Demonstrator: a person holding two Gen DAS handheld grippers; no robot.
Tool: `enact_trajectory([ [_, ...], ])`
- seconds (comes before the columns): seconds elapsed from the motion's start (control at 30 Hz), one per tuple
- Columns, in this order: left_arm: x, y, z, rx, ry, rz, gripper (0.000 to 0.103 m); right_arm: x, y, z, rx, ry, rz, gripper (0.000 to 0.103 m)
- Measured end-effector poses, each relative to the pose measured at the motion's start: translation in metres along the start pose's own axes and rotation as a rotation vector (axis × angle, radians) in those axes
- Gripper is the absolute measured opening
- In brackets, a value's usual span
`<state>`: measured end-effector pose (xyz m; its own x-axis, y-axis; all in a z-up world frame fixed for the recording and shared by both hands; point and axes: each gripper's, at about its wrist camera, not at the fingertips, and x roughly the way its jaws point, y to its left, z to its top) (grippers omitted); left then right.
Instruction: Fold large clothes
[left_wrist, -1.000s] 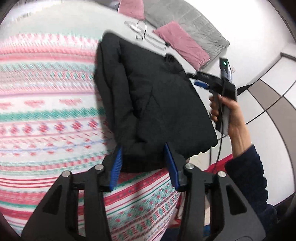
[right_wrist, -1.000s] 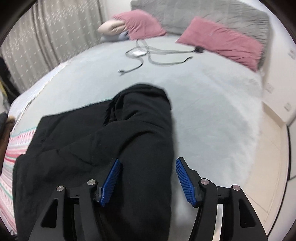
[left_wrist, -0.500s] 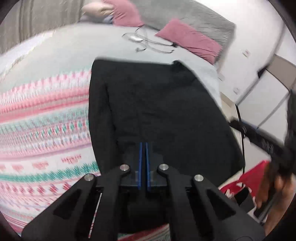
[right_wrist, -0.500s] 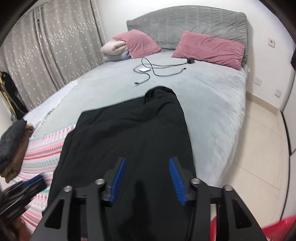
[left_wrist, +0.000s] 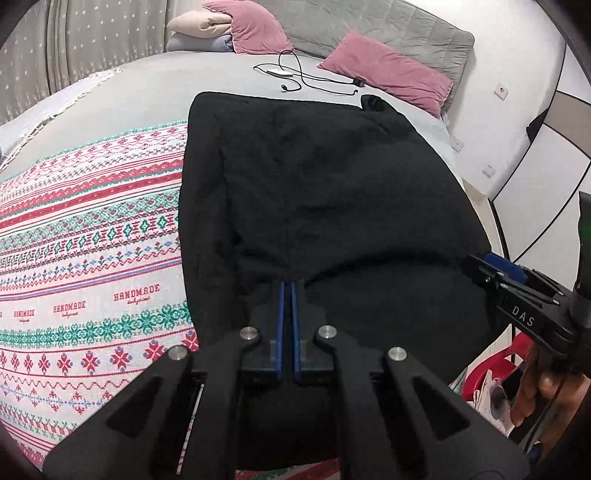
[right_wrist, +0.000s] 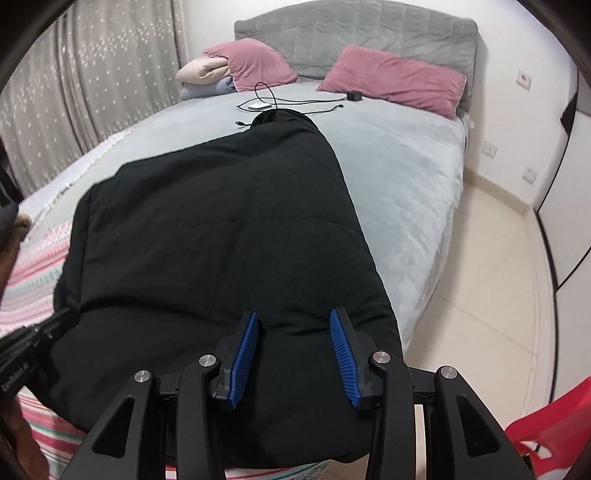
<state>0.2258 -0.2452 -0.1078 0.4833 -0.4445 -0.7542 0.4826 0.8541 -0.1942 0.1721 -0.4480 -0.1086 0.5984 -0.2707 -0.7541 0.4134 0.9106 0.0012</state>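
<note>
On a grey bed (right_wrist: 406, 177), a black padded jacket (right_wrist: 221, 229) lay folded; the left gripper (left_wrist: 287, 295) pinched it closed, while the right gripper's (right_wrist: 293, 325) half-open jaws straddled its near edge, contact unclear.

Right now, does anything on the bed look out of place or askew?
Yes: a black charging cable with its small white device sprawls loose on the grey bedspread, just beyond the puffy black jacket. The jacket's near hem overhangs the bed's edge.

My two wrist views look steeply down from close above the bed's foot. Both face the grey padded headboard (left_wrist: 388, 29) (right_wrist: 354, 37), sharing the black puffy garment (left_wrist: 332, 177) (right_wrist: 221, 240).
</note>
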Motion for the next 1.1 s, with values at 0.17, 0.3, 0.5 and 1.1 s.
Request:
enact_trajectory([
  [0.17,-0.003,0.003,0.003,0.017,0.017,-0.025,0.005,-0.002,-0.003,-0.001,0.041,-0.002,0.027,0.04],
  [0.3,-0.016,0.001,0.001,0.032,0.004,-0.003,0.005,-0.004,0.009,0.0,0.0,-0.028,-0.05,0.042],
  [0.5,-0.056,0.009,-0.024,-0.009,-0.011,0.023,0.022,-0.034,0.012,-0.013,0.007,-0.062,-0.059,0.05],
  [1.1,-0.202,0.025,-0.112,0.097,-0.063,0.128,0.058,-0.155,0.094,-0.096,0.047,-0.13,-0.014,0.068],
])
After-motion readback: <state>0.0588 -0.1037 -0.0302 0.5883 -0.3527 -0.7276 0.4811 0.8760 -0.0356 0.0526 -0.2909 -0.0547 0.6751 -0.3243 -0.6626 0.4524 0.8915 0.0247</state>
